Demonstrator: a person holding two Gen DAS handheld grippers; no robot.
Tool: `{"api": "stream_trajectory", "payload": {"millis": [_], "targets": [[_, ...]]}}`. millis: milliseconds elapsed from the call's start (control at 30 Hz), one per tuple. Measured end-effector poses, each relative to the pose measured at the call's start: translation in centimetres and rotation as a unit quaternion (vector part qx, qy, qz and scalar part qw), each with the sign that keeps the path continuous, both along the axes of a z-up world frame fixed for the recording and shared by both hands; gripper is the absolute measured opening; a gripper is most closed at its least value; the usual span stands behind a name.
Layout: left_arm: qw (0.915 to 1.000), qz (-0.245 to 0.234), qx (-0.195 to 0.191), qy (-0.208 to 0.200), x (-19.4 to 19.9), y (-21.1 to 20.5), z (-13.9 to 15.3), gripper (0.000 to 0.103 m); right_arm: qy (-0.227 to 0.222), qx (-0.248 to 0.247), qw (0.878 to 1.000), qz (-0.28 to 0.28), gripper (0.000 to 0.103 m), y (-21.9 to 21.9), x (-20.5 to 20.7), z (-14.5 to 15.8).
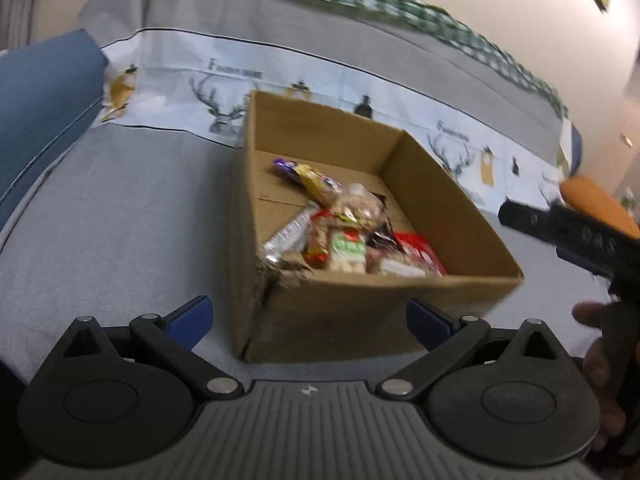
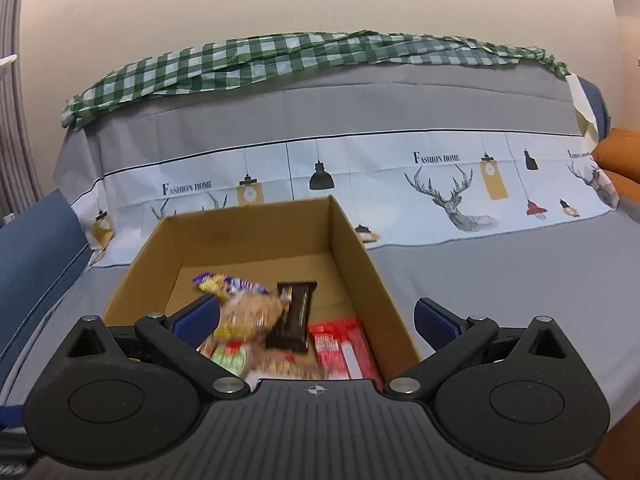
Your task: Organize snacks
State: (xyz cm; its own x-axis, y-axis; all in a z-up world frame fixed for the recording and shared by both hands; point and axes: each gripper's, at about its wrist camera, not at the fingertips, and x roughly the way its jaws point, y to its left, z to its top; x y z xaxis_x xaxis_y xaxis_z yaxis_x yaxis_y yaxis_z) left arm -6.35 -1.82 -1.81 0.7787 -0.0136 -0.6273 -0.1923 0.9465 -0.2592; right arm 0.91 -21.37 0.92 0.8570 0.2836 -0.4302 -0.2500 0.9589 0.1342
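Left wrist view
Writing: a blurred word on the sofa cover (image 1: 160, 208), unreadable here.
Box: open cardboard box (image 1: 460, 248) on the cover, snacks (image 1: 344, 232) heaped at its near end.
My left gripper (image 1: 308, 318): fingers wide apart, nothing between them, just short of the box.

Right wrist view
Writing: "FASHION HOME" printed on the cover's pale band, beside deer heads and lamps.
Snacks: a dark bar (image 2: 294, 316), red packets (image 2: 340, 346), a purple-and-yellow wrapper (image 2: 228, 284), all inside the box.
My right gripper (image 2: 316, 320): fingers spread, empty, over the box's near edge.
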Motion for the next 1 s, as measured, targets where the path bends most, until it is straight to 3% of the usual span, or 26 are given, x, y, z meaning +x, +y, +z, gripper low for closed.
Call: {"api": "stream_trajectory", "payload": {"millis": [267, 433, 1000], "targets": [[0.9996, -0.009, 0.023, -0.009, 0.1, -0.9, 0.2, 0.103, 0.012, -0.005, 1.0, 0.013, 0.102, -0.5, -3.4, -2.1], [0.9996, -0.004, 0.026, -0.009, 0.5, -0.7, 0.0, 0.103, 0.014, -0.028, 0.999, 0.031, 0.102, 0.8, -3.1, -2.7], [0.999, -0.003, 0.042, -0.019, 0.6, -0.9, 0.0, 0.103, 0.02, -0.013, 0.999, 0.035, 0.102, 0.6, -2.7, -3.0]]}}
